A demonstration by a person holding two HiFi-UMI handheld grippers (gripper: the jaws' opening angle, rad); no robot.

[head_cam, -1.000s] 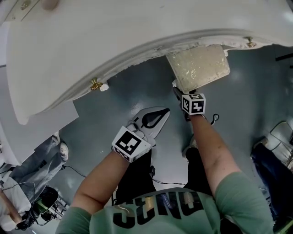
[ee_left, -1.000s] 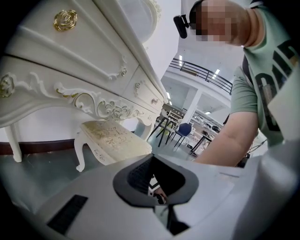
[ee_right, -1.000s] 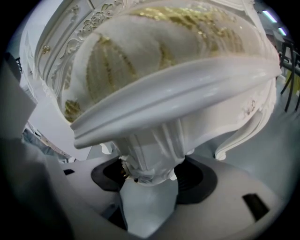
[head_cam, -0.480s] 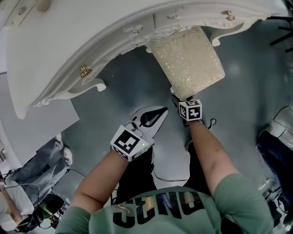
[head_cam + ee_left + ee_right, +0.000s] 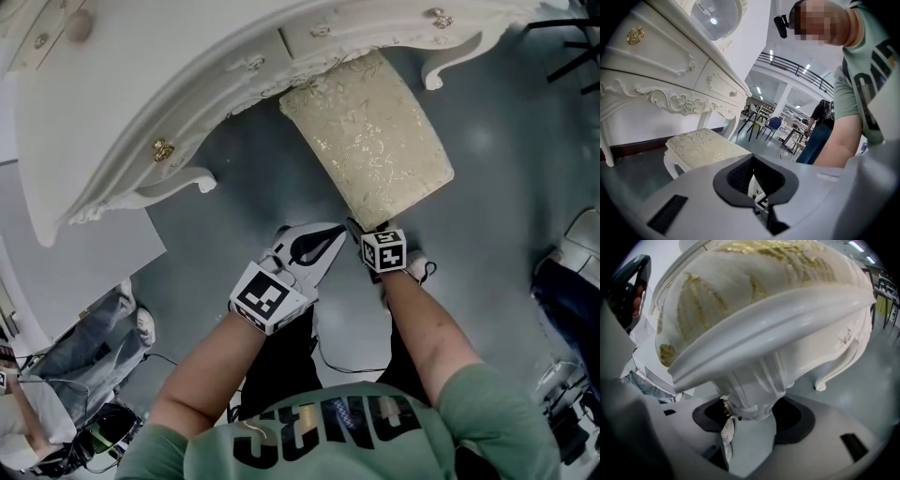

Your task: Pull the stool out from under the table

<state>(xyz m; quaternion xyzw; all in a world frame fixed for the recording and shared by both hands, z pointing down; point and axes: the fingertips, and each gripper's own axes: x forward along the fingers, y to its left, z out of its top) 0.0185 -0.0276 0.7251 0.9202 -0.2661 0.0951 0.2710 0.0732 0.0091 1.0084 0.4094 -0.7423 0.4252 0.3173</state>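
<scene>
Nearest you, your right claw (image 5: 360,228) pinches the stool (image 5: 370,141) at its near corner, where the carved leg (image 5: 752,397) meets the seat frame. Its jaws have just been closing, and that white leg top sits between the pads. I judge it a sensible hold: the rigid frame can take a pull, the cushion could not. Your left claw (image 5: 335,232) hangs just beside it, pressed together on nothing and apart from the stool, probably only keeping out of the way.

The stool stands with most of its gold-patterned seat out in the open. Only its far end is at, or just under, the scalloped front edge of the table (image 5: 141,84), so the pull looks nearly done.

The floor (image 5: 253,169) is smooth, grey and slightly glossy, so the legs should slide. With a hold on one corner alone, though, the stool may swing as it comes.

Past the table, the left gripper view shows a tall open hall with chairs (image 5: 773,124), a person (image 5: 820,115) standing well off, and a railed upper level.
</scene>
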